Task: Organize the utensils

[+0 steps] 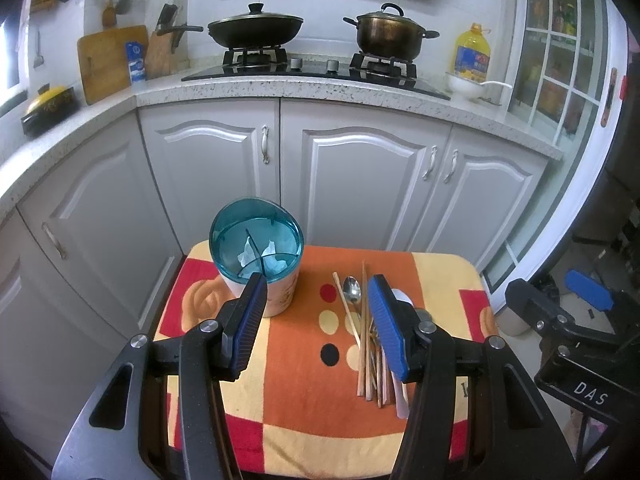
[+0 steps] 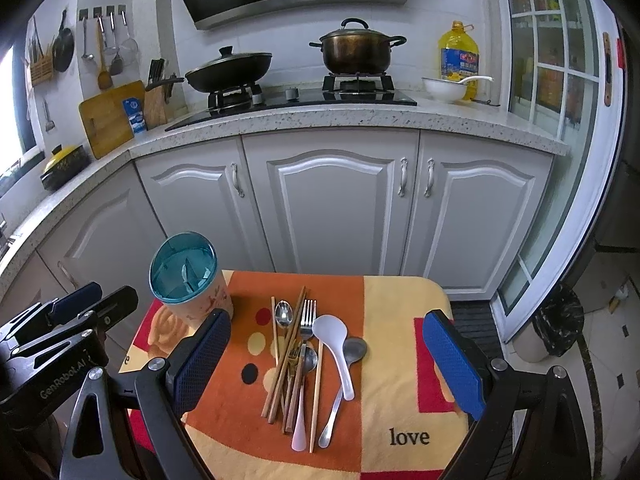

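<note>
The left gripper (image 1: 316,328) and right gripper (image 2: 344,368) both hover level, jaws spread wide, holding nothing.

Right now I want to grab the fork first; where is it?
In the right wrist view the fork lies in the utensil pile mid-table, tines toward the cabinets, between the wooden chopsticks and the white rice paddle.

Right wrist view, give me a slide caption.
Open right gripper above piled utensils beside the utensil holder.

We are seeing the left gripper's blue pad (image 1: 387,328) covering the fork and most of the white spoon (image 1: 401,394). In the pile, the chopsticks (image 2: 289,356) are hiding the crossed handles beneath them.
</note>
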Demonstrator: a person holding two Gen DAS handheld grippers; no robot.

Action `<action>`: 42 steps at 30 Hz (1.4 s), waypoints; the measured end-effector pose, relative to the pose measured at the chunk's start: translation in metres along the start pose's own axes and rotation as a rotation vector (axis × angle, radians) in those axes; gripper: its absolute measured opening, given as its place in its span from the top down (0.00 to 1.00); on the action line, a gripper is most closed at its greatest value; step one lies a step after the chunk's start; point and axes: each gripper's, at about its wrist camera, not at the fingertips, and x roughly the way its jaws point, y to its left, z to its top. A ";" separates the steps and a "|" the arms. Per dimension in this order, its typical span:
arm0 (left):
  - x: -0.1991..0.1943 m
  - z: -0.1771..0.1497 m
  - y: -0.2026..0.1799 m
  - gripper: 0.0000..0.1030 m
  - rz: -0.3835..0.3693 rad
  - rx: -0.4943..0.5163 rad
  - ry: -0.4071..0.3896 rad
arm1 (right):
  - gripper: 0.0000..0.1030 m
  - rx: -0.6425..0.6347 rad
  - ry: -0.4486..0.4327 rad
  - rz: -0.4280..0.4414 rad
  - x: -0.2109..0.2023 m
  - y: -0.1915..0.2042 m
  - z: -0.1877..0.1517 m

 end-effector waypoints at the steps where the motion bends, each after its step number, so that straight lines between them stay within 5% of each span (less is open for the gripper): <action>1: 0.000 0.000 0.000 0.49 -0.001 -0.001 -0.001 | 0.06 -0.001 0.000 0.000 0.000 0.001 0.000; 42: 0.007 0.001 -0.008 0.49 -0.023 0.023 0.019 | 0.06 -0.020 0.028 0.005 0.009 0.000 0.003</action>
